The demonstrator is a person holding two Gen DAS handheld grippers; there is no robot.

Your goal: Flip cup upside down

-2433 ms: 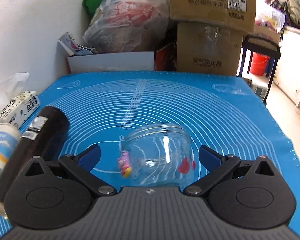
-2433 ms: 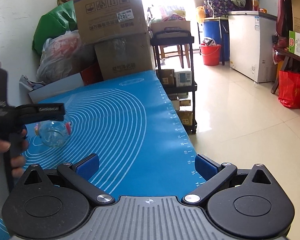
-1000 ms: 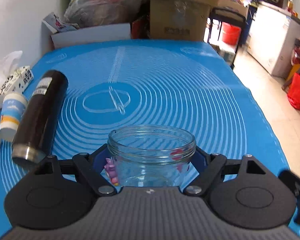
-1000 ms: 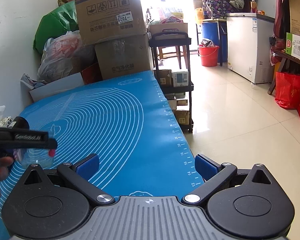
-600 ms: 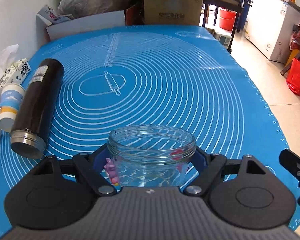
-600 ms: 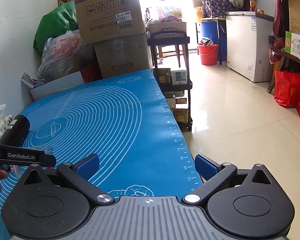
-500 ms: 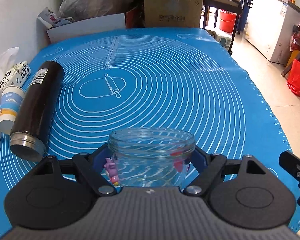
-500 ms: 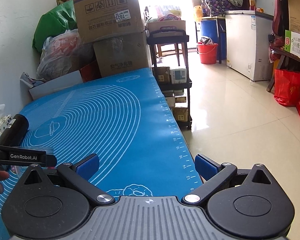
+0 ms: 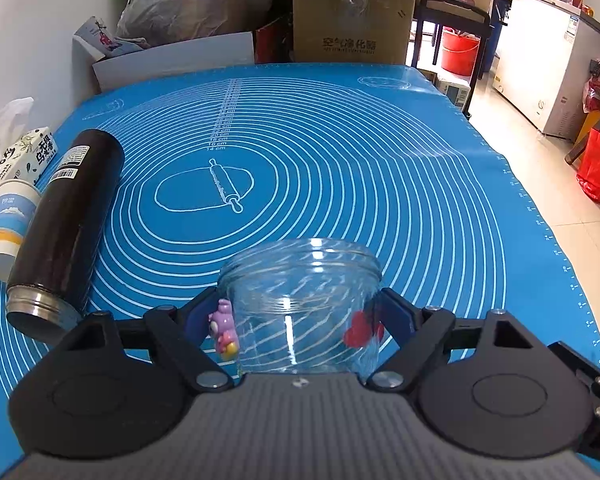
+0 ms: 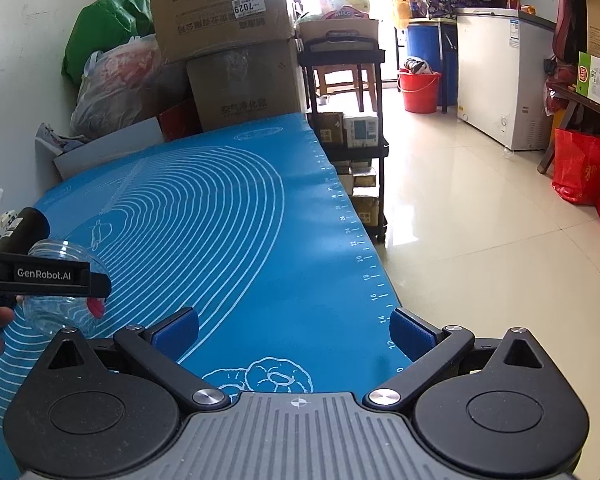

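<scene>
The cup is a clear glass jar (image 9: 300,304) with a purple figure sticker and a red heart sticker. My left gripper (image 9: 300,316) is shut on the jar, blue pads on both its sides, and holds it above the blue mat (image 9: 340,168) with the mouth tilted away from me. The right wrist view shows the jar (image 10: 64,280) lifted off the mat and tilted, mouth up and to the left, with the left gripper's side across it. My right gripper (image 10: 294,332) is open and empty over the mat's near right edge.
A black thermos (image 9: 66,224) lies on its side at the mat's left. Paper cups (image 9: 8,224) and a tissue pack (image 9: 16,156) lie beyond it. Cardboard boxes (image 9: 352,20) and bags stand behind the table. The table's right edge (image 10: 364,248) drops to the floor.
My left gripper closed on the jar, lifted it off the mat and drew back. The jar's mouth now tips forward, away from me. The right gripper stayed open and nearly still.
</scene>
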